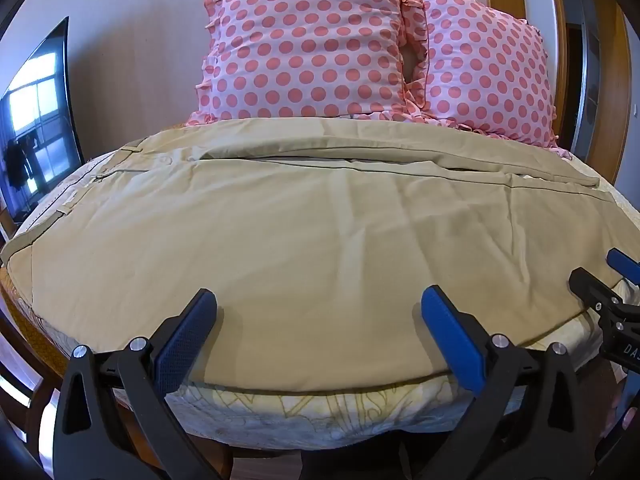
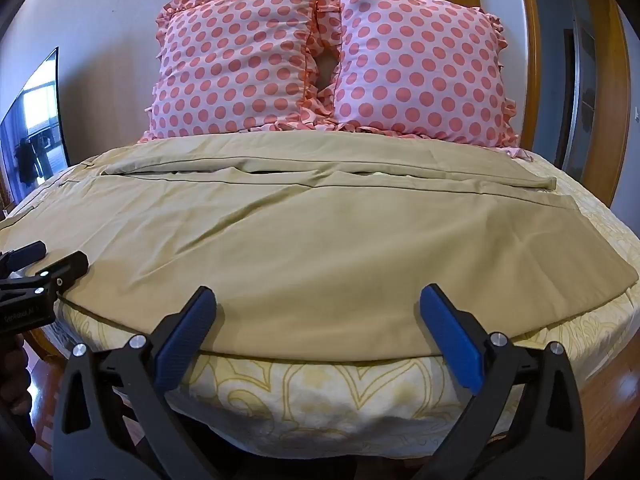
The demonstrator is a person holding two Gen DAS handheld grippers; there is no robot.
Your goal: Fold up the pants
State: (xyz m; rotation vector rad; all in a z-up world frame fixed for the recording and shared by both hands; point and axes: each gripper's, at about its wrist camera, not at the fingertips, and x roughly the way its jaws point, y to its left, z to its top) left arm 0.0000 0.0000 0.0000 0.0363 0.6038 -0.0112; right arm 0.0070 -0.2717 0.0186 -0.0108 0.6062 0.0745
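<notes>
Beige pants (image 1: 304, 220) lie spread flat across the bed, waistband at the left, legs running to the right; they also show in the right wrist view (image 2: 320, 248). My left gripper (image 1: 318, 306) is open and empty, its blue pads just above the near edge of the near leg. My right gripper (image 2: 318, 306) is open and empty over the near leg's edge, further toward the hem. Each gripper shows in the other's view: the right gripper (image 1: 600, 276) at the right edge, the left gripper (image 2: 52, 260) at the left edge.
The bed (image 2: 320, 392) has a cream cover with a yellow pattern. Two pink polka-dot pillows (image 1: 304, 44) (image 2: 420, 68) stand against the wall behind the pants. A dark TV screen (image 1: 36, 128) hangs at the left. A wooden door frame (image 2: 600, 100) is at the right.
</notes>
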